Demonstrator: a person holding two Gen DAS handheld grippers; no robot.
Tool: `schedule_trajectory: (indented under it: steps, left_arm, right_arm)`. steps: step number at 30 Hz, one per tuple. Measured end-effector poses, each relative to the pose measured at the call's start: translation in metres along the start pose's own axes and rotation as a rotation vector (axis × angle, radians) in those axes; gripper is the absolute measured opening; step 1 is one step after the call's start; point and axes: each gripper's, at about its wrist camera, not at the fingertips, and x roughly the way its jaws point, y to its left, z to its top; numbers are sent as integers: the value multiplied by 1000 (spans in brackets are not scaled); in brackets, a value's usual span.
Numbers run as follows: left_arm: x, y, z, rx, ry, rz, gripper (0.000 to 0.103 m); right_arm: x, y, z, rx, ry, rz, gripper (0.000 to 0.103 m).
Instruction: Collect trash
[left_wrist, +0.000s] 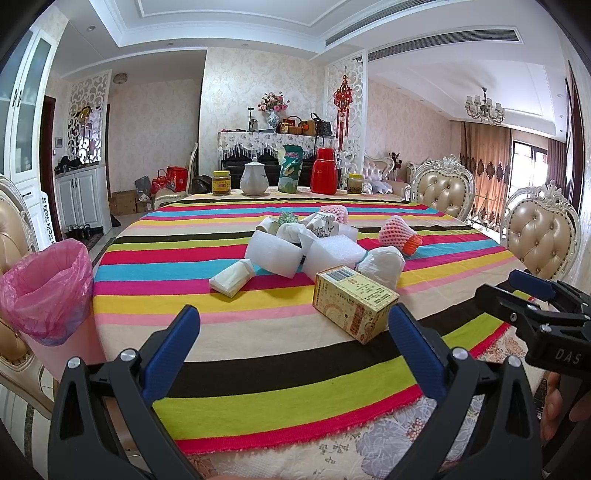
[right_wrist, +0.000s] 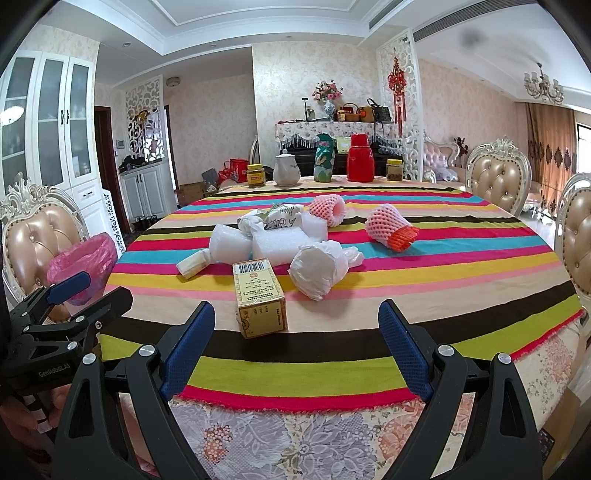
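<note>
I have both units above the near edge of the tabletop (left_wrist: 258, 332), which carries a striped cloth.

Left gripper (left_wrist: 295, 350): jaws spread wide, nothing between them. Its blue pads (left_wrist: 173, 354) sit clear of every item.

Right gripper (right_wrist: 295, 350): jaws likewise spread wide and empty. From the left wrist view I see it at the right edge, above the cloth.

Trash position: the items lie in a loose cluster at the middle of the tabletop.
- A yellow cardboard box (right_wrist: 258, 299) lies nearest to me, flat on the cloth, just ahead of the right gripper and apart from both.
- A crumpled white bag (right_wrist: 319, 269) sits just beside the box, to its right.
- Two white foam sleeves (left_wrist: 295, 254) lie behind the box, touching each other.
- A folded tissue pack (left_wrist: 232, 278) lies to the left of the foam.
- Two pink foam fruit nets (right_wrist: 384, 225) lie farther back on the right; one has an orange end.

Receptacle: a bin lined with a pink bag (left_wrist: 48, 288) stands off the left edge of the tabletop, beside a chair (right_wrist: 37, 236).
</note>
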Motion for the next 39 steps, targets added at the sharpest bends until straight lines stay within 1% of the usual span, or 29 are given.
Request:
schedule_trajectory:
  steps: [39]
  left_arm:
    - [-2,5,-2,-9,9,8,99]
  right_arm:
    - [0,8,-4,9,0,18,85]
